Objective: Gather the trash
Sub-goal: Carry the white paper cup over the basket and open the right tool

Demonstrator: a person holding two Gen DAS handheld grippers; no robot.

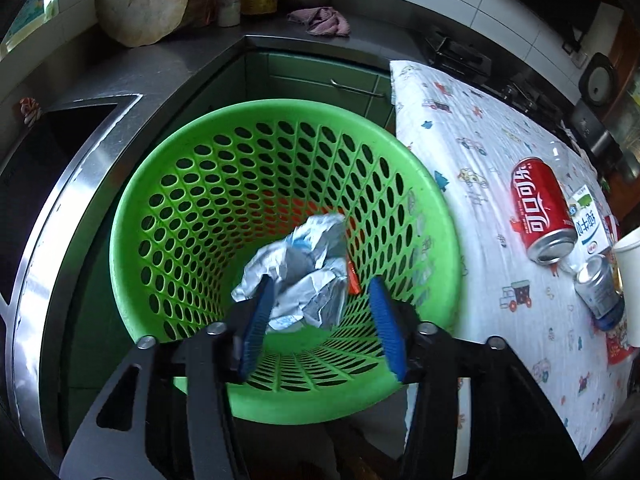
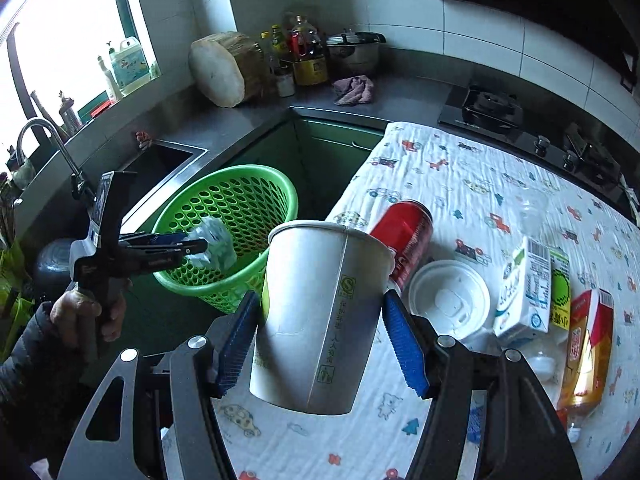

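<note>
Crumpled white paper (image 1: 298, 268) sits between the left gripper (image 1: 320, 308)'s parted fingers, inside the green perforated plastic basket (image 1: 132, 216). Right gripper (image 2: 320, 332)'s fingers clasp a white paper cup (image 2: 316, 312).

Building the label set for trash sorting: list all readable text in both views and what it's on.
"可口可乐": red can, lying on the table.
"纯牛": white milk carton, partly cut off.
Paper cup in the right gripper: vertical green print, too blurred.
Carton barcode panel, yellow bottle label: too small.

Orange item (image 1: 353, 278) mostly hidden behind crumpled wrapper (image 1: 296, 276).
</note>
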